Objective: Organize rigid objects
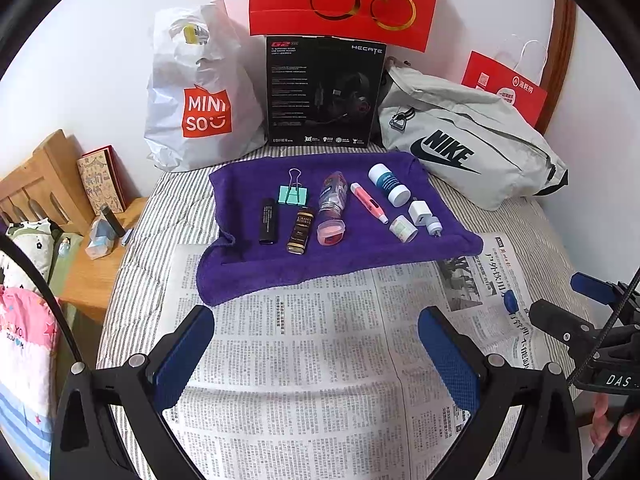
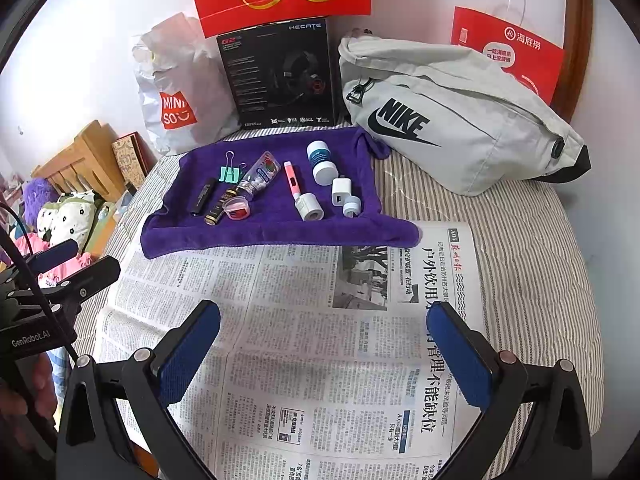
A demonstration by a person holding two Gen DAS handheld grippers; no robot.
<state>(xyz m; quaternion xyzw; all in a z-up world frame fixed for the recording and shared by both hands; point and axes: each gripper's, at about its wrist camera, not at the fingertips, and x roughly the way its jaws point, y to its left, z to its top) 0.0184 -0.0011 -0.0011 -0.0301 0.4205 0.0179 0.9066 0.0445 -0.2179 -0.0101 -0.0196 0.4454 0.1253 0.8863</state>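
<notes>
Left wrist: left gripper (image 1: 316, 356) fingers spread wide, empty, above newspaper (image 1: 304, 360).

Bedroom: striped mattress (image 1: 132, 292), wooden headboard (image 1: 36, 184).

black grippers (image 1: 316, 360) — blue pads (image 1: 185, 356), silver screws

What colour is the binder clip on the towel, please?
Mint green body with silver wire handles; clearest in the left wrist view.
</notes>
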